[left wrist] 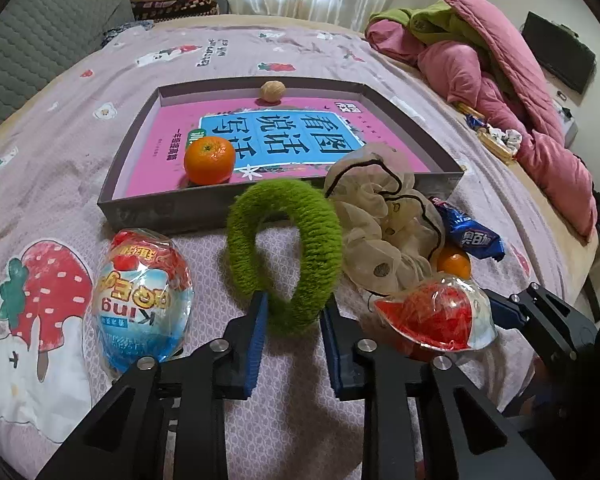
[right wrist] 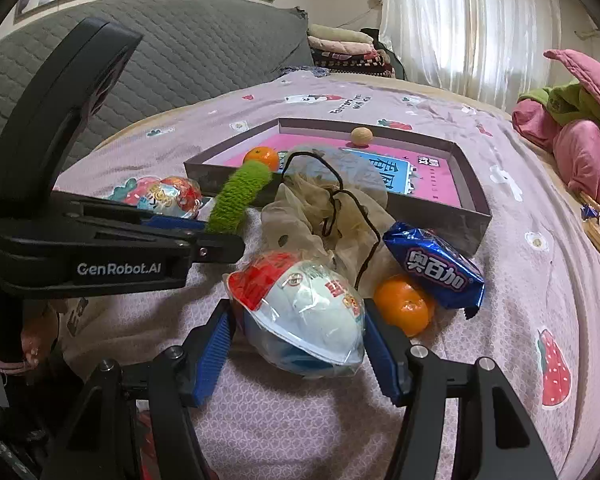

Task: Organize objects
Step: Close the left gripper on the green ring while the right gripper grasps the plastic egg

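My left gripper (left wrist: 295, 308) is shut on the near arc of a fuzzy green scrunchie (left wrist: 284, 236), which stands up against the front wall of a grey box (left wrist: 160, 208). In the box are a pink book (left wrist: 320, 136), a mandarin (left wrist: 209, 160) and a walnut (left wrist: 272, 91). My right gripper (right wrist: 297, 312) is shut on a plastic-wrapped toy egg (right wrist: 300, 320), blue pads against both its sides. A second toy egg (left wrist: 144, 296) lies left of the scrunchie. A cream scrunchie (right wrist: 332, 216), a blue snack packet (right wrist: 432, 268) and another mandarin (right wrist: 404, 304) lie just beyond.
Everything rests on a bed with a pink strawberry-print sheet (left wrist: 80, 128). A heap of pink and green quilts (left wrist: 480, 64) fills the far right, with small wrappers (left wrist: 496, 140) beside it. A grey padded headboard (right wrist: 188, 52) and folded blankets (right wrist: 348, 48) stand behind.
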Available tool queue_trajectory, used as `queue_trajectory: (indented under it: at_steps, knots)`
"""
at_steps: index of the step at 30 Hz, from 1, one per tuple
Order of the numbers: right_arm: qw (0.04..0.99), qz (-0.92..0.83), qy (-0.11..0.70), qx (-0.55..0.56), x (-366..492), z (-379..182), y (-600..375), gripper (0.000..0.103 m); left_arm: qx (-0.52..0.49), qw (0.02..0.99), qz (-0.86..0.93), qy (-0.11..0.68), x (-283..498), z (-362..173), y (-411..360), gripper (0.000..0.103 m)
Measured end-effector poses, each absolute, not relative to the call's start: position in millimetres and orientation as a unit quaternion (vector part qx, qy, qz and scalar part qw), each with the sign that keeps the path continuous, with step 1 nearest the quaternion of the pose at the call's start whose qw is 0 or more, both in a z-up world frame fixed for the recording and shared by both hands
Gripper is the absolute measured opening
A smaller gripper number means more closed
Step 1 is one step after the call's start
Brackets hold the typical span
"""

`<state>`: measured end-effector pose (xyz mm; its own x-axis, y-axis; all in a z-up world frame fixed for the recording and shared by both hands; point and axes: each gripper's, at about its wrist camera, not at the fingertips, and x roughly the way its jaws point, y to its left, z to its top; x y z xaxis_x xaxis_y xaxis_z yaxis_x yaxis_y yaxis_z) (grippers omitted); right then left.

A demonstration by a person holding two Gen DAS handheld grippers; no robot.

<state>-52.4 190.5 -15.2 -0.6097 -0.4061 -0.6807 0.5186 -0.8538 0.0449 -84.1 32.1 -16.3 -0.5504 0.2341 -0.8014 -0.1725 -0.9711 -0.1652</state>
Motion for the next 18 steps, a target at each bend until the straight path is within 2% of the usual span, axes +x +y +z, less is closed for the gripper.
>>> queue_trajectory:
  at_steps: [18]
  knots:
    - [0.241,-0.909,0.067,0.333,-47,13,207,0.063,-0.439,0.127,0.889,-0.024,-68,7,33,0.022]
